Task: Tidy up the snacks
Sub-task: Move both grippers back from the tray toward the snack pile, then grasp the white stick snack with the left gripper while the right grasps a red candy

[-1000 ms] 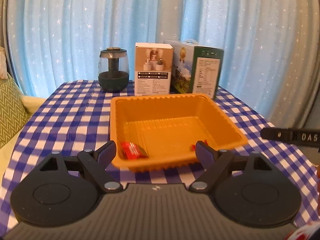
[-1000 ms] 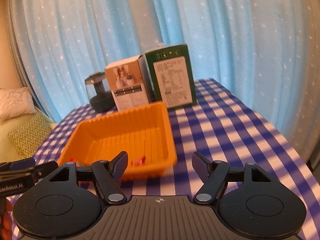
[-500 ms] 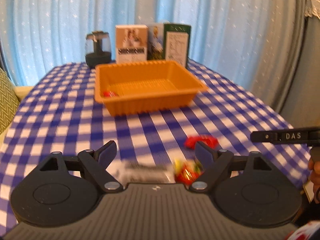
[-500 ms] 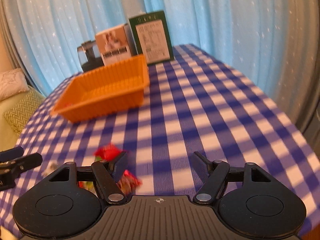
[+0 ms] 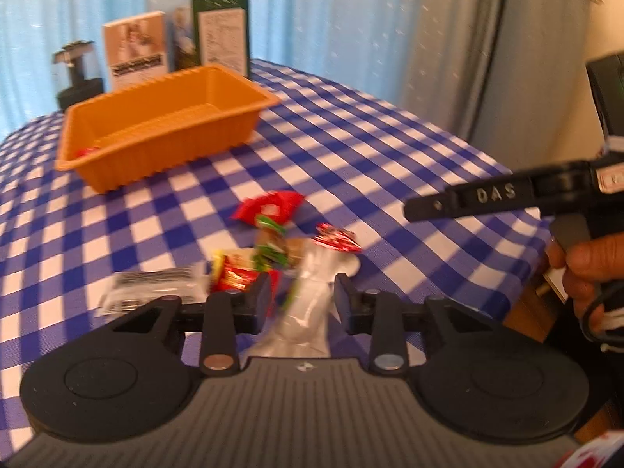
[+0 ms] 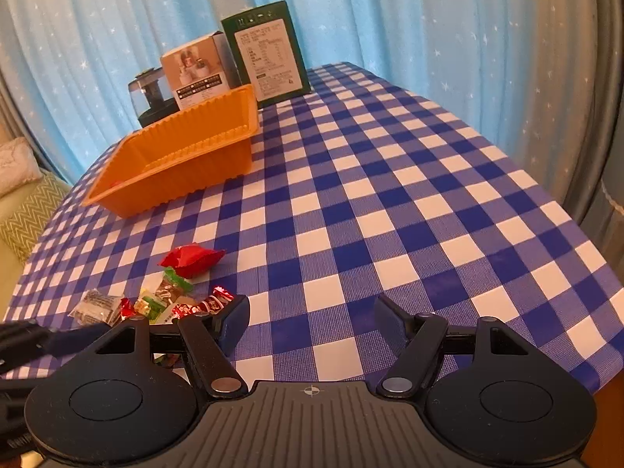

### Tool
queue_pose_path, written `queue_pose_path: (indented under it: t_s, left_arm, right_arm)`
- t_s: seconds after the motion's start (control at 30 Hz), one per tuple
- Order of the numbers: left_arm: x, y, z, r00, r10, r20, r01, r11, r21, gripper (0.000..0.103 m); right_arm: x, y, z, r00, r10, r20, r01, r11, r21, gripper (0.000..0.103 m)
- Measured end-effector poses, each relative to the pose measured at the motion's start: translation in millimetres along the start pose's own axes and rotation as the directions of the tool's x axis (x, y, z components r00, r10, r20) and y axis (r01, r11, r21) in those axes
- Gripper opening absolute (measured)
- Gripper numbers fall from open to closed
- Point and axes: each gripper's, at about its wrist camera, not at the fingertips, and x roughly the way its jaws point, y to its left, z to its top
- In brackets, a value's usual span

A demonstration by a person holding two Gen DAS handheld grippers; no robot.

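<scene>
Left wrist view — left gripper (image 5: 302, 298) over scattered snacks
Jaws closing around a clear crinkly plastic wrapper (image 5: 308, 304) — right gripper's (image 6: 312, 319) jaws wide, empty

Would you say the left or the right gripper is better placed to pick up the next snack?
Left. The left gripper is closing around a clear wrapper in the snack pile, while the right gripper stands open over bare tablecloth.
</scene>
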Motion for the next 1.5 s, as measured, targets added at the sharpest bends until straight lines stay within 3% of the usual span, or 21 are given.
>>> queue_pose_path:
  t_s: [0.5, 0.7, 1.0, 1.17, 1.5]
  left_arm:
    - [29.3, -8.8, -1.7, 0.993, 0.026, -0.115, -0.016, 0.996, 0.083, 0.025]
    - [19.8, -9.9, -3.0, 0.996, 0.038, -0.086, -0.032, 0.996, 0.078, 0.025]
    - [-10.3, 14.4, 5.0, 0.994, 0.113, -0.001, -0.113, 0.994, -0.004, 0.025]
    - [-12.6, 35.5, 6.5, 0.985, 0.174, -0.004, -0.174, 0.982, -0.067, 0.025]
    - [-13.5, 52.3, 1.2, 0.977, 0.213, -0.006, -0.212, 0.965, -0.153, 0.025]
  right_arm:
    - [5.1, 3.6, -0.8, 1.000, -0.001, -0.006, 0.001, 1.000, 0.018, 0.071]
    - [5.3, 6.9, -0.1, 1.000, 0.013, -0.002, -0.013, 1.000, 0.010, 0.071]
    - [11.0, 18.7, -2.0, 0.995, 0.090, -0.031, -0.090, 0.996, -0.009, 0.059]
    - [23.1, 37.4, -3.1, 0.987, 0.146, -0.063, -0.148, 0.989, -0.020, 0.051]
    - [43.5, 57.3, -5.5, 0.993, 0.090, -0.072, -0.095, 0.992, -0.078, 0.045]
